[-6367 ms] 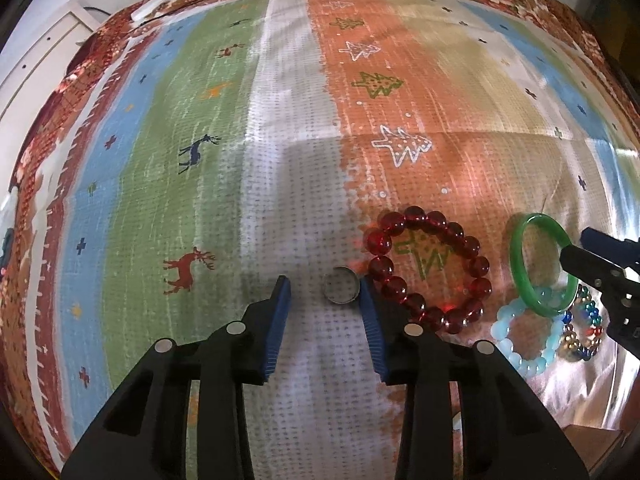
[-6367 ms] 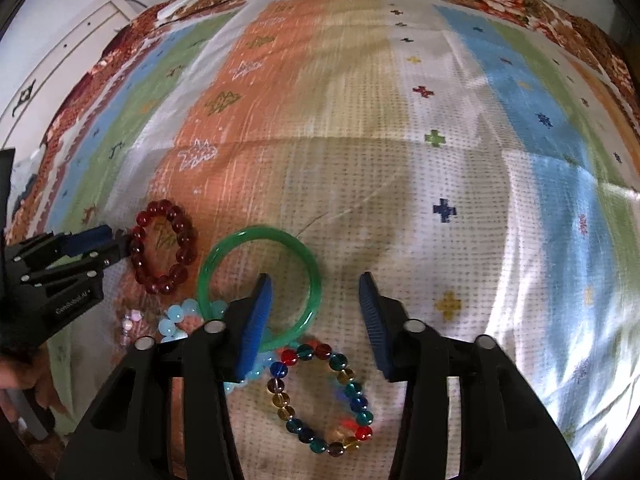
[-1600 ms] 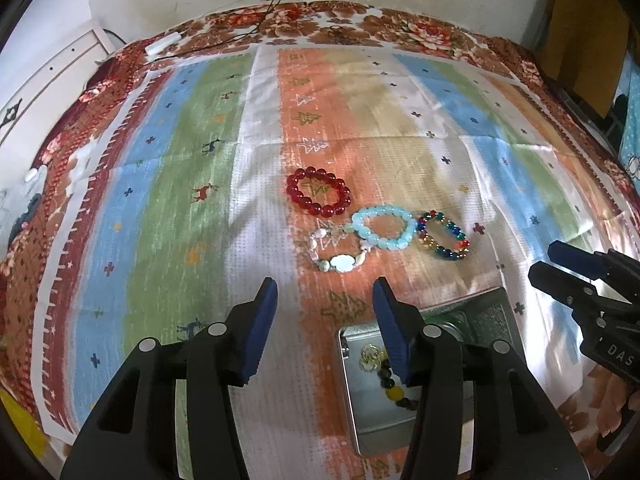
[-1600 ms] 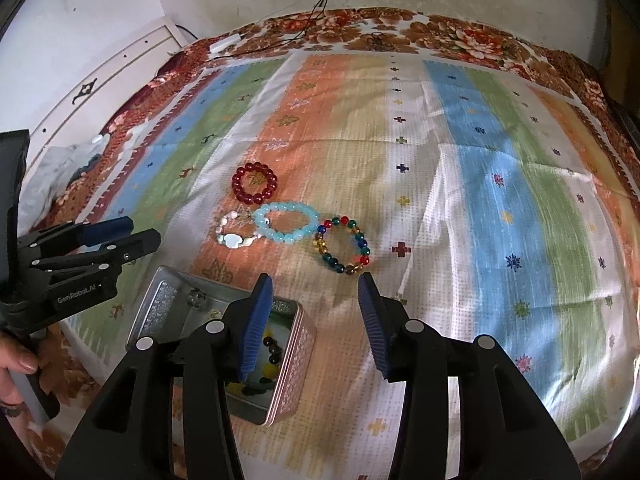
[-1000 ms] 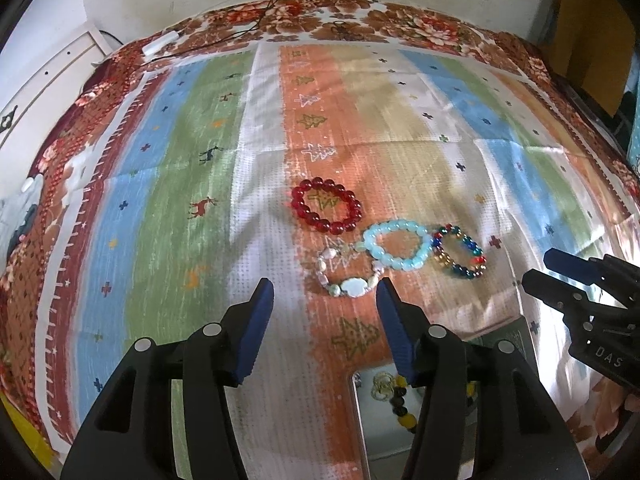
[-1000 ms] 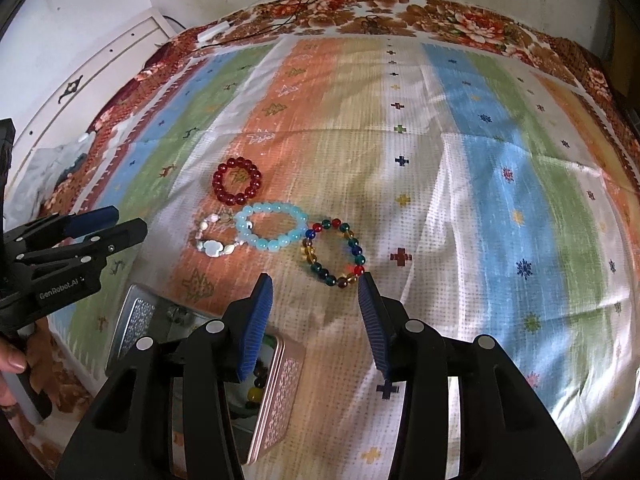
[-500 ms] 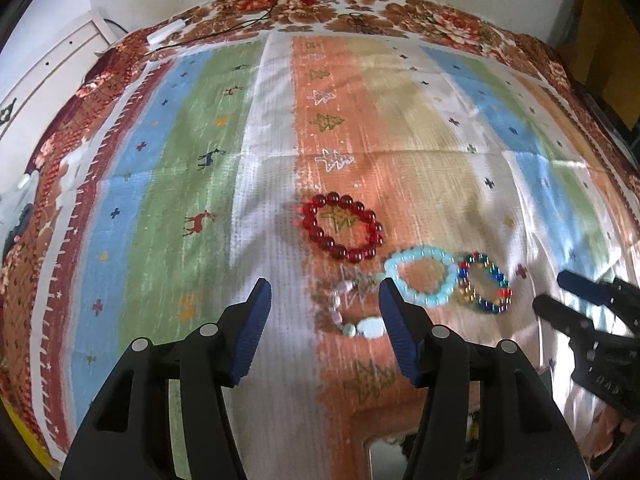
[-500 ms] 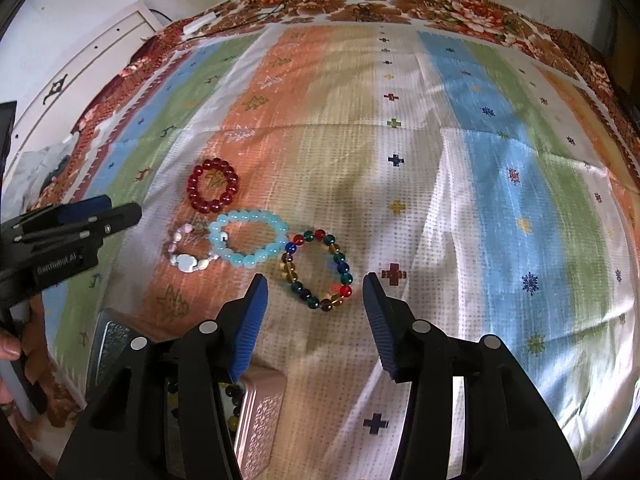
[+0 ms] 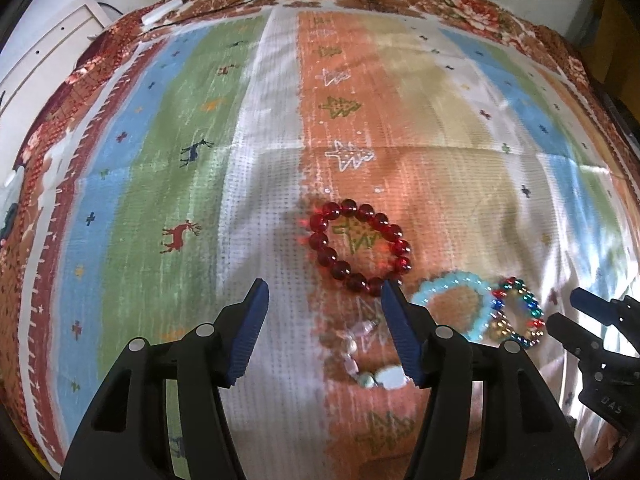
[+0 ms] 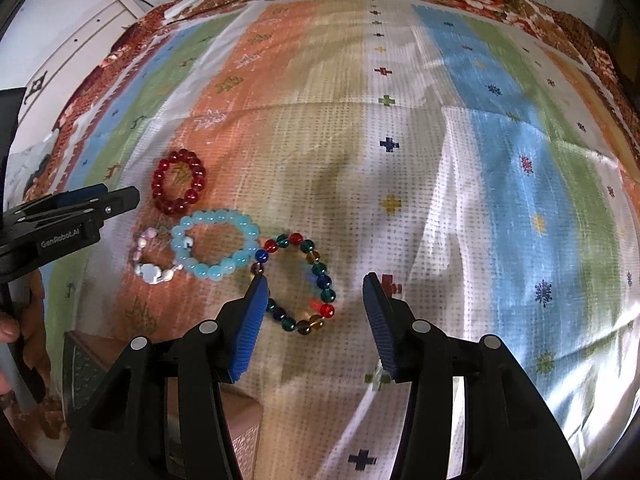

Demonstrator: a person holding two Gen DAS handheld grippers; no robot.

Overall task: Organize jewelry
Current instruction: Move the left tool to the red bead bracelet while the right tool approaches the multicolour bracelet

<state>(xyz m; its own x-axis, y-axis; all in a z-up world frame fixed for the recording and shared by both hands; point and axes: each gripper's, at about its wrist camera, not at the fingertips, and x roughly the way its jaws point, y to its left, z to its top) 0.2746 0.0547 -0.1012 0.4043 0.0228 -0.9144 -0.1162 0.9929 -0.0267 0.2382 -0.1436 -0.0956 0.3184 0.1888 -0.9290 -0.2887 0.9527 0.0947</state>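
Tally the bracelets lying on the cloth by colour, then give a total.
Red bracelet: 1
Light blue bracelet: 1
Multicoloured bracelet: 1
Pale white and pink bracelet: 1
Total: 4 bracelets

Four bracelets lie flat on my striped blanket (image 10: 400,200), and I place the others from the red bracelet (image 10: 178,182), a ring of glossy dark red beads over a green tree print. Just below it toward me sits the pale blue bracelet (image 10: 216,244), round and milky. Touching that one's left edge is the pink and white bracelet (image 10: 150,258), with flat pearly pieces. On its right, the multicoloured bracelet (image 10: 298,284) touches it: red, blue, green and amber glass beads.
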